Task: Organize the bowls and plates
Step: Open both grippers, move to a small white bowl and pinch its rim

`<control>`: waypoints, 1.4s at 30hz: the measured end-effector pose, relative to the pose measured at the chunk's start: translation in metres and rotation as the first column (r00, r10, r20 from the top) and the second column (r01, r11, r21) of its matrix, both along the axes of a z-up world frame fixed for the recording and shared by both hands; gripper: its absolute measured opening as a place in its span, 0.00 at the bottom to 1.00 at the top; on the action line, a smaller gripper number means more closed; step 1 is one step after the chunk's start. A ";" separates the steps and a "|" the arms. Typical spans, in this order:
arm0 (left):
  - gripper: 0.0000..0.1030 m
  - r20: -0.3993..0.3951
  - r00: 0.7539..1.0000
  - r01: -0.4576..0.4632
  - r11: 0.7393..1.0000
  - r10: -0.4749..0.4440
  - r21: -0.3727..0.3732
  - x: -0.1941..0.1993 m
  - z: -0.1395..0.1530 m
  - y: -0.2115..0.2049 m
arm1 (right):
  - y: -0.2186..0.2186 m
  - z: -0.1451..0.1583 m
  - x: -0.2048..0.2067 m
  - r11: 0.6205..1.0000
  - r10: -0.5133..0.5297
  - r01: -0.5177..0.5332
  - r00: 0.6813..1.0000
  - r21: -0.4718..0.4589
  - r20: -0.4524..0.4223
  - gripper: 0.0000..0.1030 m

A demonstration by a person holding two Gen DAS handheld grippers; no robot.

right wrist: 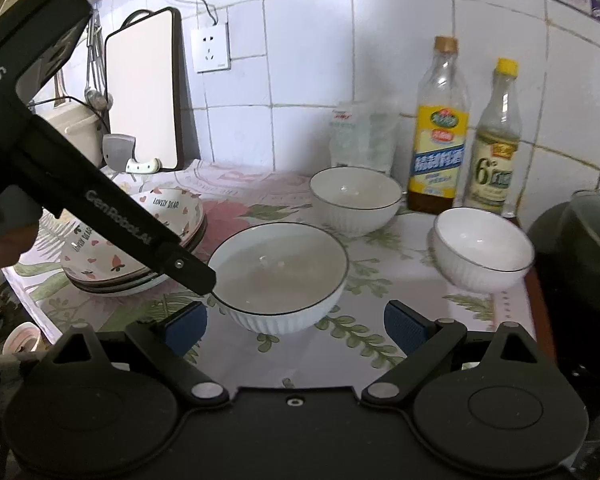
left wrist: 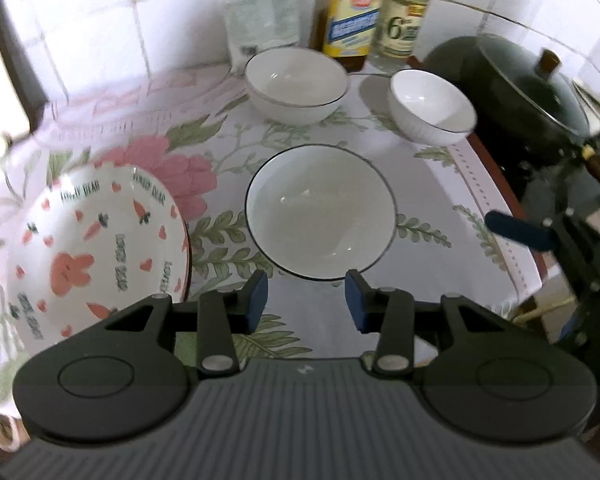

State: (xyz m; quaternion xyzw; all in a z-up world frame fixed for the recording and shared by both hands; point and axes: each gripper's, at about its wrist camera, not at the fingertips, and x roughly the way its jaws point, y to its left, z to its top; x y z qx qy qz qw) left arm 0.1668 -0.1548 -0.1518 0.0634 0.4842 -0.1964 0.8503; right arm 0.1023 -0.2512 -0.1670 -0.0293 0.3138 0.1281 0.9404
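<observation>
Left gripper [left wrist: 306, 302], left wrist view: jaws apart, nothing held, poised just short of the near rim of the large white bowl [left wrist: 320, 211], which sits centre on the floral cloth [left wrist: 228, 136]. Patterned plates [left wrist: 96, 248] are seen at left, tilted twd. the camera; two nested bowls [left wrist: 296, 84] at the back; small bowl [left wrist: 430, 106] at right, close to the cloth edge and near the dark pot [left wrist: 512, 92]. Right gripper [left wrist: 518, 232] enters at the right margin.

Right wrist view: right gripper [right wrist: 296, 326] likewise spread wide and empty, w/ the large bowl [right wrist: 280, 276] just ahead, between its pads. Left tool body crosses over the plate stack [right wrist: 136, 248], its tip at the bowl's left rim; contact can't be told.

Risks (judged): glazed rim may slip from a thin pinch; both tools converging on one bowl could collide; small bowl [right wrist: 482, 248] might be knocked off the edge; bottles [right wrist: 440, 128] behind could be tipped by a far reach.
</observation>
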 end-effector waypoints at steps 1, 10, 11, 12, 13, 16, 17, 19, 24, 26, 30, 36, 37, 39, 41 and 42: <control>0.41 0.011 1.000 0.015 1.000 -0.015 0.012 -0.003 0.004 -0.002 | -0.003 0.004 -0.004 1.000 -0.008 0.008 1.000 -0.004 0.000 0.94; 0.48 -0.002 0.996 0.093 0.996 -0.093 -0.012 -0.022 0.035 -0.017 | -0.033 0.038 -0.023 0.999 -0.037 0.037 0.999 0.035 -0.013 0.94; 0.49 -0.006 0.995 0.096 0.995 -0.096 -0.019 -0.022 0.038 -0.019 | -0.038 0.042 -0.024 0.998 -0.042 0.043 0.999 0.043 -0.015 0.94; 0.49 -0.014 0.995 0.099 0.995 -0.099 -0.030 -0.022 0.042 -0.020 | -0.042 0.047 -0.025 0.997 -0.048 0.048 0.999 0.053 -0.017 0.94; 0.49 -0.021 0.995 0.101 0.994 -0.102 -0.039 -0.021 0.045 -0.022 | -0.047 0.051 -0.026 0.996 -0.054 0.055 0.998 0.066 -0.020 0.94; 0.51 -0.039 0.992 0.114 0.991 -0.117 -0.067 -0.017 0.056 -0.029 | -0.061 0.065 -0.030 0.992 -0.066 0.067 0.998 0.110 -0.013 0.91; 0.52 -0.041 0.992 0.118 0.990 -0.121 -0.073 -0.015 0.059 -0.032 | -0.065 0.069 -0.030 0.989 -0.069 0.070 0.998 0.127 -0.013 0.90; 0.52 -0.039 0.991 0.127 0.989 -0.130 -0.079 -0.010 0.065 -0.038 | -0.075 0.077 -0.029 0.983 -0.080 0.081 0.997 0.167 -0.013 0.89; 0.56 -0.011 0.991 0.133 0.988 -0.135 -0.082 0.006 0.079 -0.054 | -0.094 0.084 -0.019 0.959 -0.114 0.117 0.993 0.258 -0.027 0.81; 0.58 0.007 0.991 0.137 0.987 -0.137 -0.086 0.014 0.082 -0.061 | -0.102 0.083 -0.012 0.947 -0.131 0.138 0.990 0.291 -0.041 0.78; 0.62 0.056 0.991 0.131 0.983 -0.124 -0.126 0.033 0.084 -0.072 | -0.112 0.076 0.005 0.927 -0.191 0.205 0.979 0.315 -0.075 0.67; 0.62 0.117 0.990 0.094 0.985 -0.078 -0.143 0.070 0.059 -0.092 | -0.129 0.045 0.042 0.883 -0.319 0.352 0.935 0.310 -0.153 0.62; 0.62 0.133 0.989 0.085 0.987 -0.067 -0.133 0.075 0.052 -0.096 | -0.133 0.039 0.048 0.870 -0.334 0.373 0.927 0.323 -0.169 0.62; 0.61 0.162 0.985 0.071 0.991 -0.053 -0.112 0.087 0.038 -0.104 | -0.139 0.025 0.059 0.852 -0.362 0.407 0.912 0.330 -0.191 0.62; 0.60 0.165 0.985 0.057 0.994 -0.041 -0.093 0.101 0.023 -0.112 | -0.146 0.010 0.072 0.836 -0.383 0.438 0.897 0.332 -0.219 0.61; 0.60 0.161 0.986 0.051 0.995 -0.036 -0.089 0.108 0.015 -0.116 | -0.150 0.002 0.078 0.826 -0.389 0.451 0.890 0.339 -0.238 0.60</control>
